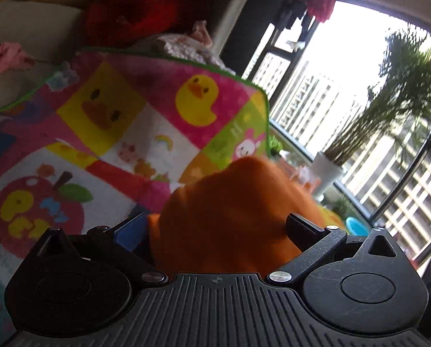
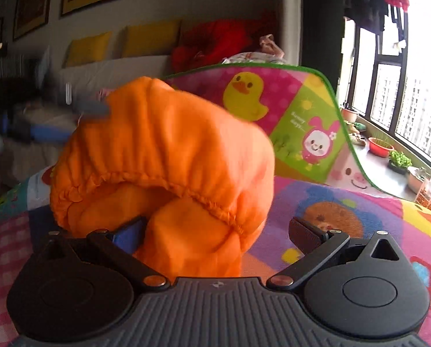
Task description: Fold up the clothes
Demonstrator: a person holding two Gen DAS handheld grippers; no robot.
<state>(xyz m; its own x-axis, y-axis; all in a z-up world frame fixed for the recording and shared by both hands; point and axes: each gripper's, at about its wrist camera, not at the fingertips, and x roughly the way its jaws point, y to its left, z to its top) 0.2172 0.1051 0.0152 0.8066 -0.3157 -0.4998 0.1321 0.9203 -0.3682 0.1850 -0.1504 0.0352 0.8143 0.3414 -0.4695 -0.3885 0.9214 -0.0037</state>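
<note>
A: Left wrist view first?

B: The left hand-held gripper [image 1: 215, 231] has its fingers wide, with the orange garment [image 1: 233, 211] bunched between them. Whether it is pinched, I cannot tell. The play mat [image 1: 123, 121] lies behind, toward 11 o'clock.

A: Right wrist view?

B: The right hand-held gripper [image 2: 215, 232] is released, its right finger bare. The garment [image 2: 169, 150] hangs at 11 o'clock, showing an elastic hem [image 2: 186, 186]. It looks light, soft and floppy; that hem seems the firmest hold.
</note>
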